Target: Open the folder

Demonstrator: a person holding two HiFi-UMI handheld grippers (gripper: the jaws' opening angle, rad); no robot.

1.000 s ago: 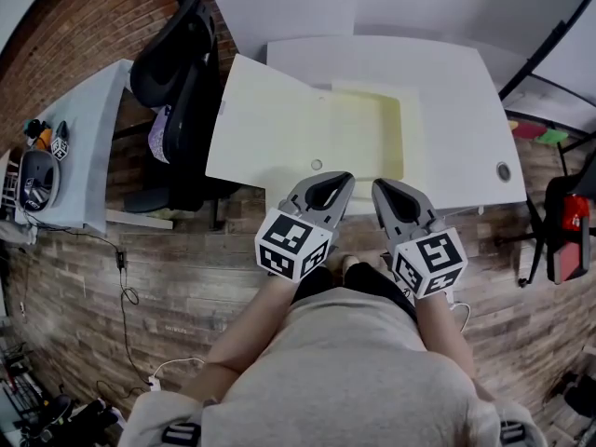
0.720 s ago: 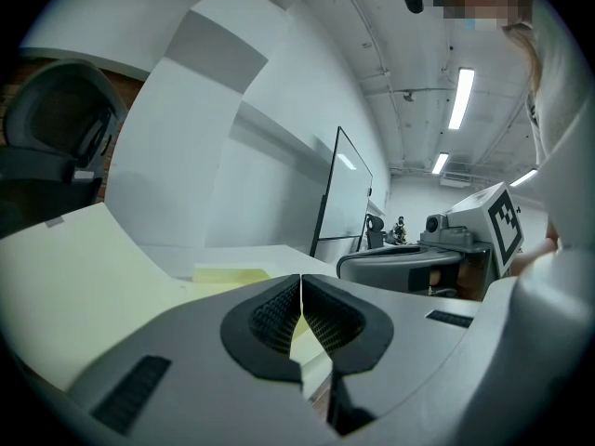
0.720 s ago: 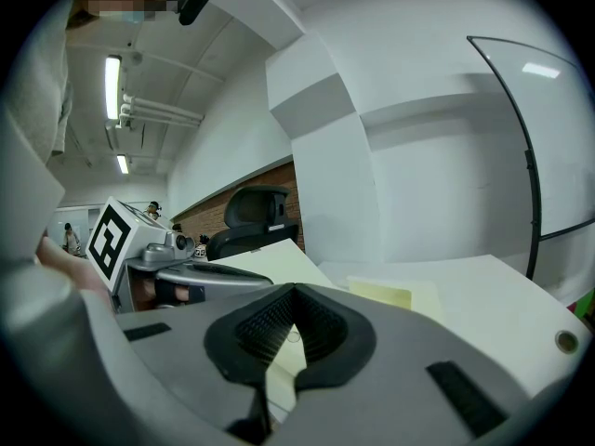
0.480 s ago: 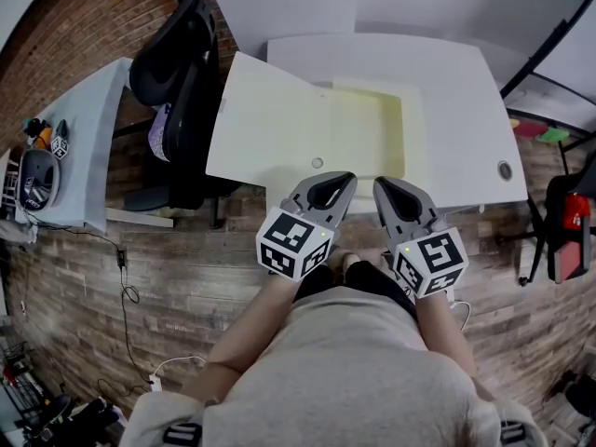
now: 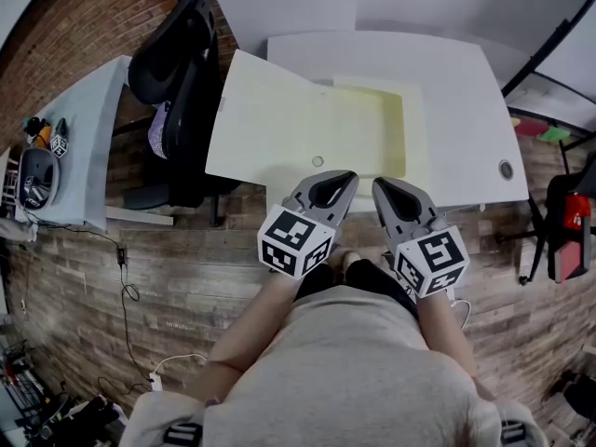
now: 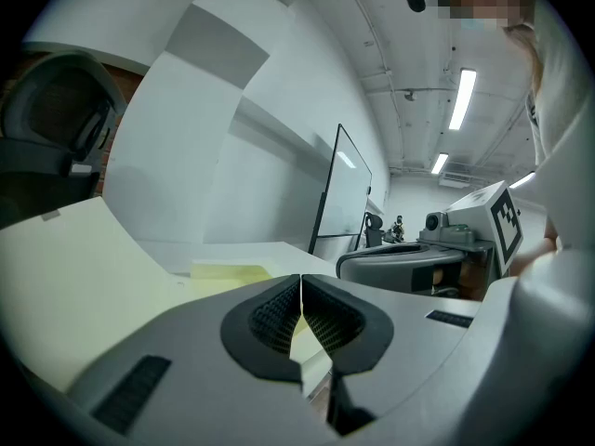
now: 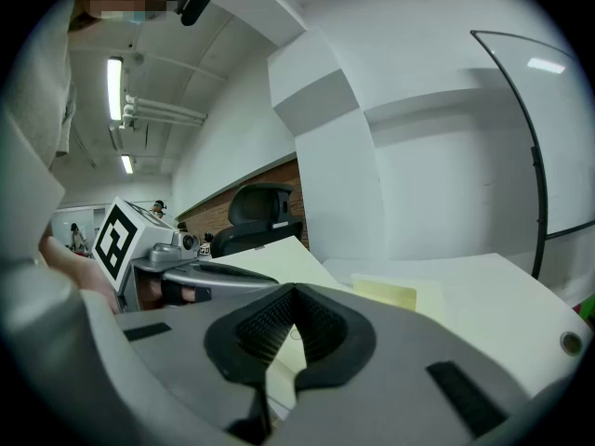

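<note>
Folder (image 5: 307, 128) lay open and flat on the white table (image 5: 466, 91). It was pale yellow, and its left cover overhung the table's left edge beside the black chair (image 5: 182, 73).

Left gripper (image 5: 330, 180) and right gripper (image 5: 389, 187) were side by side at the table's near edge, tips close to the folder's near border. Contact could not be judged from above. Both pairs of fingers were together at the tips, with nothing between them.

Print: black-and-white square markers on each gripper's cube (image 5: 294, 242). A small white tag (image 7: 280, 224) on the chair back, possibly a label, was too small to read.

Against one second earlier, grippers and folder showed no visible shift.
</note>
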